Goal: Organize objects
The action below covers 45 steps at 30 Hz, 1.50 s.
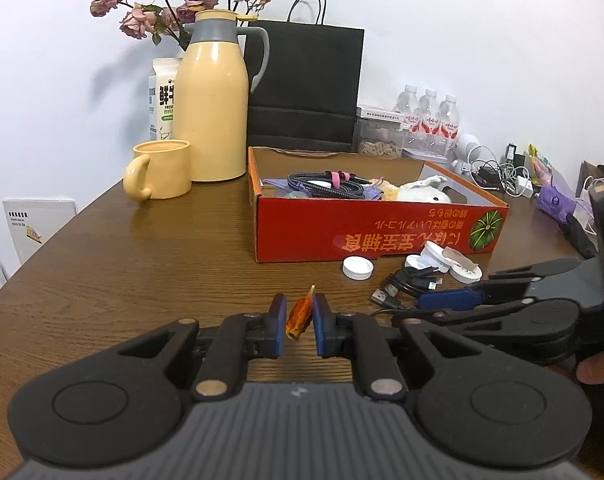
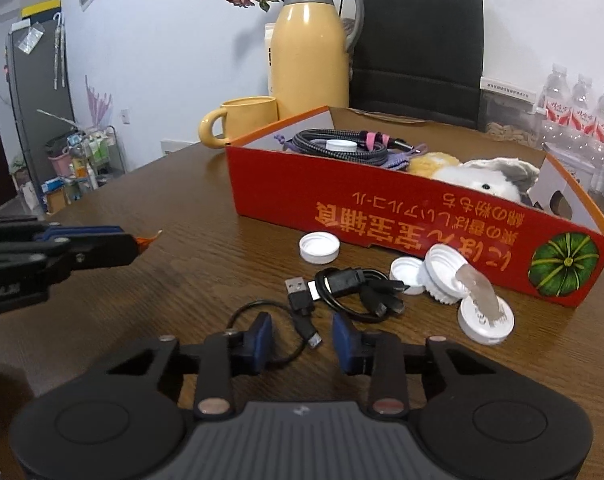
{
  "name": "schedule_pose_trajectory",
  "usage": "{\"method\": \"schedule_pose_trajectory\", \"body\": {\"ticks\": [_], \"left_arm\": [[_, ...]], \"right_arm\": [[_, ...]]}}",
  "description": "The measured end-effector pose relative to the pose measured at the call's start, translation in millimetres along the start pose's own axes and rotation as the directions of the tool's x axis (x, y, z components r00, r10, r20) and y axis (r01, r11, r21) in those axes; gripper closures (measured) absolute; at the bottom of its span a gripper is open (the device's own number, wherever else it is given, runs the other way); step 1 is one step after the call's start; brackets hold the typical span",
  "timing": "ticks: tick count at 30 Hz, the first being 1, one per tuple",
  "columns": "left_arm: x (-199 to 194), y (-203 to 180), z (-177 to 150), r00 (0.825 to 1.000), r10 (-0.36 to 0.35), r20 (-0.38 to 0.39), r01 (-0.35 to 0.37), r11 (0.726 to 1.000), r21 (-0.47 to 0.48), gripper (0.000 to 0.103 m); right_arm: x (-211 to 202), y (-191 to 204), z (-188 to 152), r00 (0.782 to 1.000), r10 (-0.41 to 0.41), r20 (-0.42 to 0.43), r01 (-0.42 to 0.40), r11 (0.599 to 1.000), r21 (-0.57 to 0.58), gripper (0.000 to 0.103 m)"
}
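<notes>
My left gripper (image 1: pixel 299 314) is shut on a small orange sweet wrapper (image 1: pixel 298 318), held just above the wooden table; in the right wrist view that gripper (image 2: pixel 132 243) comes in from the left with the wrapper tip (image 2: pixel 149 238) poking out. My right gripper (image 2: pixel 302 334) stands open low over a tangled black USB cable (image 2: pixel 342 284); one plug end lies between the pads without touching them. The right gripper (image 1: pixel 426 302) also shows at the right of the left wrist view. Behind stands an open red cardboard box (image 2: pixel 382 216) holding a braided cable (image 2: pixel 334 146) and a white plush toy (image 2: pixel 482 184).
Several white bottle caps (image 2: pixel 319 246) lie in front of the box. A yellow thermos jug (image 1: pixel 214 96), yellow mug (image 1: pixel 162 170), milk carton (image 1: pixel 162 96), black paper bag (image 1: pixel 306 80) and water bottles (image 1: pixel 430 120) stand at the back. Chargers and cords (image 1: pixel 502 176) pile at the far right.
</notes>
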<state>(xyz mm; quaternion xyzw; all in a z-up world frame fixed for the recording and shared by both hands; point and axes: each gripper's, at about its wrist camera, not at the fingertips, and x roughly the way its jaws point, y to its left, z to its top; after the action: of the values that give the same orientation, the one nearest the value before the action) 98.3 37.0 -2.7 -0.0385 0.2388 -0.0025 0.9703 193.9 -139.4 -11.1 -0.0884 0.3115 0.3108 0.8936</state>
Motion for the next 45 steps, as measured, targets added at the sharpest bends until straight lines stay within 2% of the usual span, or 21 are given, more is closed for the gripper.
{"method": "schedule_pose_trajectory", "body": {"ticks": [3, 6, 10, 21, 30, 37, 45], "left_arm": [[0, 2, -1, 1.000, -0.005, 0.001, 0.005, 1.000, -0.006, 0.089], [0, 5, -1, 1.000, -0.006, 0.001, 0.006, 1.000, -0.013, 0.089], [-2, 7, 0, 1.000, -0.007, 0.010, 0.007, 1.000, -0.020, 0.089], [-3, -3, 20, 0.998, -0.023, 0.063, 0.024, 1.000, -0.003, 0.089], [10, -22, 75, 0.984, -0.068, 0.167, 0.064, 0.998, 0.024, 0.088], [47, -37, 115, 0.975, -0.082, 0.205, 0.082, 0.997, 0.008, 0.088], [109, -46, 139, 0.982, -0.060, 0.177, 0.062, 0.998, -0.011, 0.088]], "right_arm": [[4, 2, 3, 1.000, -0.010, -0.003, 0.010, 1.000, -0.002, 0.077], [5, 4, 2, 1.000, -0.004, 0.004, 0.004, 1.000, -0.020, 0.094], [0, 14, -2, 1.000, -0.013, 0.020, 0.015, 0.997, -0.070, 0.096], [-34, 13, 7, 0.987, -0.002, 0.159, 0.015, 0.997, -0.078, 0.096], [-56, -13, 49, 0.954, -0.058, 0.296, 0.074, 0.996, -0.041, 0.096], [-49, -44, 87, 0.926, -0.123, 0.357, 0.132, 0.991, 0.001, 0.096], [-13, -83, 113, 0.912, -0.199, 0.358, 0.190, 0.980, 0.059, 0.096]]}}
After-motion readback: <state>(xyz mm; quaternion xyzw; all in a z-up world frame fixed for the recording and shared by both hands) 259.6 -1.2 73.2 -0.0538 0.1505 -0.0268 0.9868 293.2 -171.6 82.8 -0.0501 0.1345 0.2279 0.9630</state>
